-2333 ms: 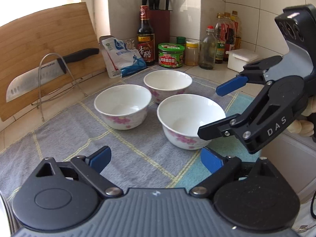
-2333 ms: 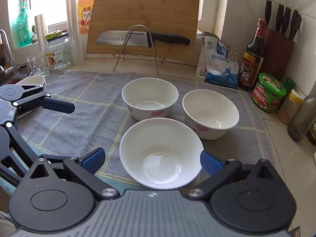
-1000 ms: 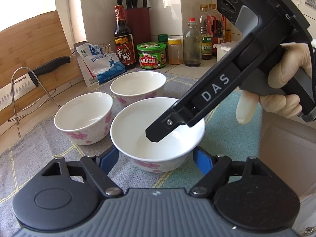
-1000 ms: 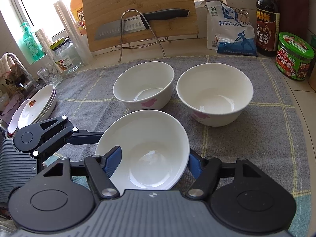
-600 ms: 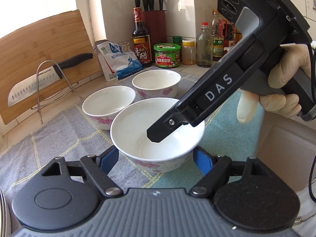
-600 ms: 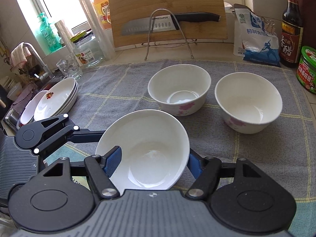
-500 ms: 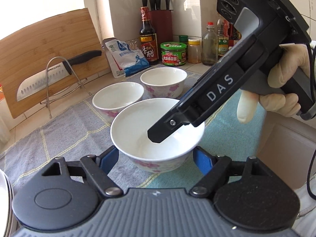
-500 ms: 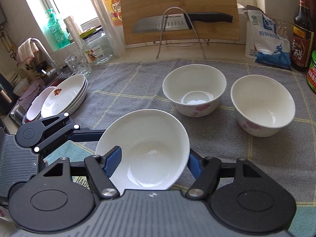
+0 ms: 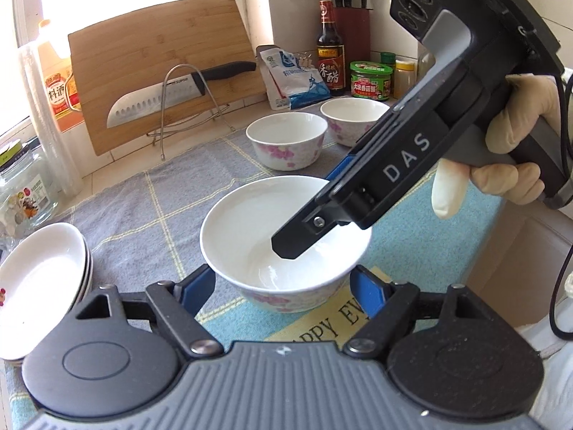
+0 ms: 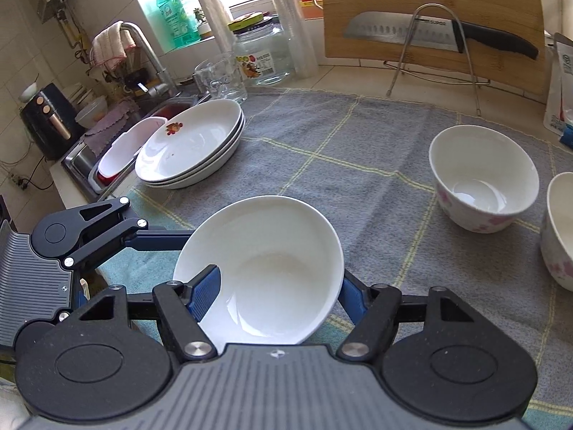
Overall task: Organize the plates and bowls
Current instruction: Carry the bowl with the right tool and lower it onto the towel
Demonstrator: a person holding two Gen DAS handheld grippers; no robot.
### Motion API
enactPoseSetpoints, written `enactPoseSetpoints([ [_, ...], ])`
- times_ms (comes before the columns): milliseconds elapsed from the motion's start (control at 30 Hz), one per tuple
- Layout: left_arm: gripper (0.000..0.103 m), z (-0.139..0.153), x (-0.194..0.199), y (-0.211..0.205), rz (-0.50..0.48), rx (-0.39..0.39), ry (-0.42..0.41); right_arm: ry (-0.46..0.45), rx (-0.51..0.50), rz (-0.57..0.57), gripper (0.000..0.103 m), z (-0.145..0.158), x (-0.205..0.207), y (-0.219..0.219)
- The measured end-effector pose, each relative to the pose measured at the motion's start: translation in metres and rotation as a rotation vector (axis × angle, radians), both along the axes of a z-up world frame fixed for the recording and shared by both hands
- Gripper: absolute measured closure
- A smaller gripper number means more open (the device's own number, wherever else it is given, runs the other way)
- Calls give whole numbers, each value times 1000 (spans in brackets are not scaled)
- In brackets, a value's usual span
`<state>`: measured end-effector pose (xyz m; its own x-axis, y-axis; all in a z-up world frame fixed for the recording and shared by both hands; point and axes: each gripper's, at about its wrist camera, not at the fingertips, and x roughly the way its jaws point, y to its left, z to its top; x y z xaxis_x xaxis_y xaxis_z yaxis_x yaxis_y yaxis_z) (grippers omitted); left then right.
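Both grippers, left (image 9: 283, 286) and right (image 10: 279, 294), clamp one bowl (image 9: 283, 247) aloft; two bowls (image 10: 480, 179) wait on the counter, plates (image 10: 189, 143) stacked far left.

A knife (image 9: 179, 96) rests on a wire rack (image 9: 186, 107) against a cutting board (image 9: 157, 53).

Right gripper (image 10: 277, 292) clamps bowl (image 10: 265, 265) wall; left gripper (image 10: 179, 240) grips opposite rim.

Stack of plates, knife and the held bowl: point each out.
stack of plates (image 10: 193, 143): right wrist view, inside of the top plate.
knife (image 9: 154, 102): left wrist view, middle of the blade.
held bowl (image 10: 275, 265): right wrist view, inner wall.
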<state>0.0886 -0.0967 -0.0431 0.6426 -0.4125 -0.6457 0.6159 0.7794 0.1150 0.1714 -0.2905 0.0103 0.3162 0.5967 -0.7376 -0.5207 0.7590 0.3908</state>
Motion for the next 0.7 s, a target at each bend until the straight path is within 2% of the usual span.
enactPoseSetpoints([
  [367, 21, -4, -10, 17, 32, 2, 24, 17, -14, 56, 28, -2, -7, 20],
  [700, 21, -8, -9, 19, 23, 0, 44, 31, -17, 47, 28, -6, -6, 22],
])
